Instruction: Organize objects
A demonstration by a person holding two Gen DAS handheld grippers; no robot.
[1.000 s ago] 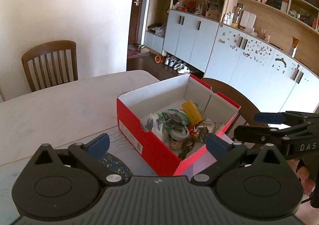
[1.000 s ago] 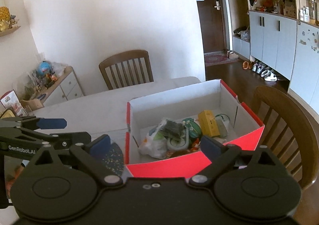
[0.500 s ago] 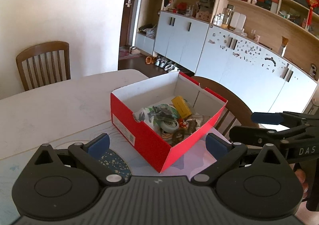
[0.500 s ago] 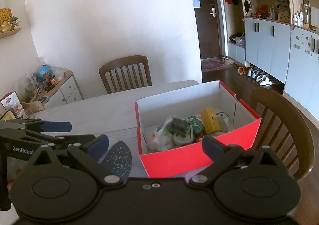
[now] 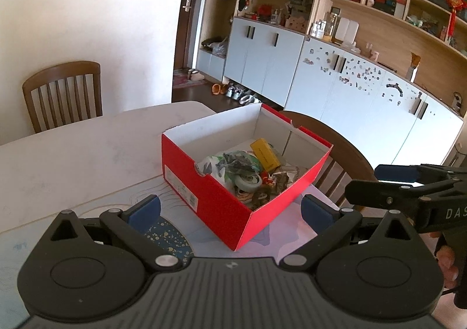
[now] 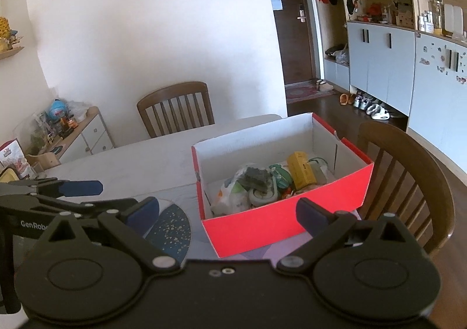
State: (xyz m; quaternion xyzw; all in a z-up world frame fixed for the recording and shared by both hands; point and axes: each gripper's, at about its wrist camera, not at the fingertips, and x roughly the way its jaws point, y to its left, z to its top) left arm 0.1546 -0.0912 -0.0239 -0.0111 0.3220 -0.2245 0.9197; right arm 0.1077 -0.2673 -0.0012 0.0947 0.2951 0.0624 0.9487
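Both views have drawn back from the red box [image 5: 233,183] since a second ago. Left hand-held gripper [image 5: 230,209] and right hand-held gripper [image 6: 227,212] gape wide, empty; the box sits ahead on the surface [image 5: 73,159], its long axis probably running away rightward, roughly equidistant.

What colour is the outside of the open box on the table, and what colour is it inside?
The box is red outside, white inside; the left wrist view shows it best.
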